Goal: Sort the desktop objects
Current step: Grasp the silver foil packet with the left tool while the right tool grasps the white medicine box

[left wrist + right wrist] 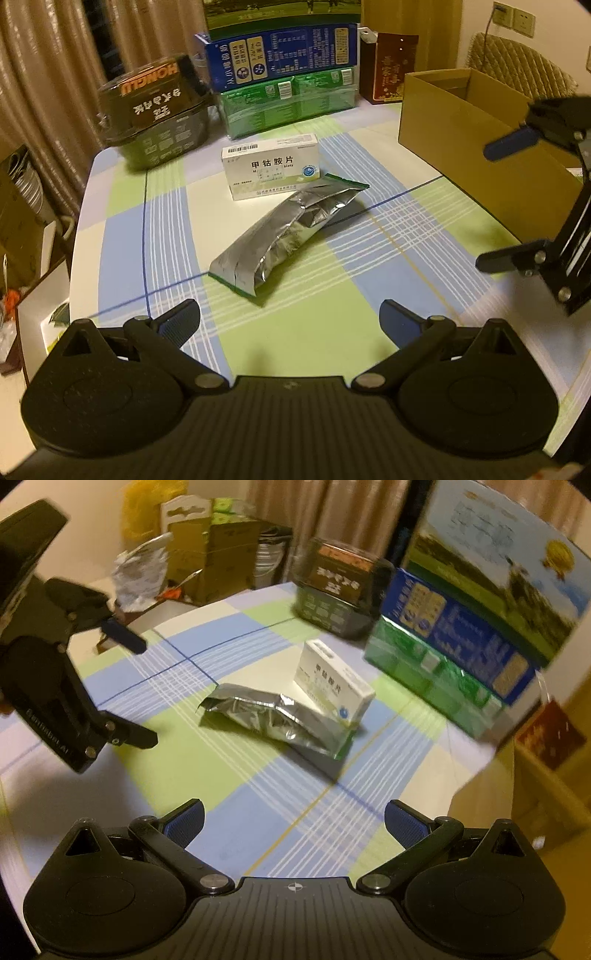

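- Covering the surface (122, 206) is a blue-green checked cloth; curtains hang behind.
- Silver foil pouch (284, 232) touches the white medicine box (271, 171), centre.
- Left tool (290, 321) and right tool (293, 821) hover spread wide, empty.

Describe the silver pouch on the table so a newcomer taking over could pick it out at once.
Start at the checked blue-and-green tablecloth and look to its middle, in front of the stacked cartons. There a white medicine box lies flat, and the foil pouch lies with one end against it. It is the only crinkled, shiny silver thing there, edged in green at both ends.
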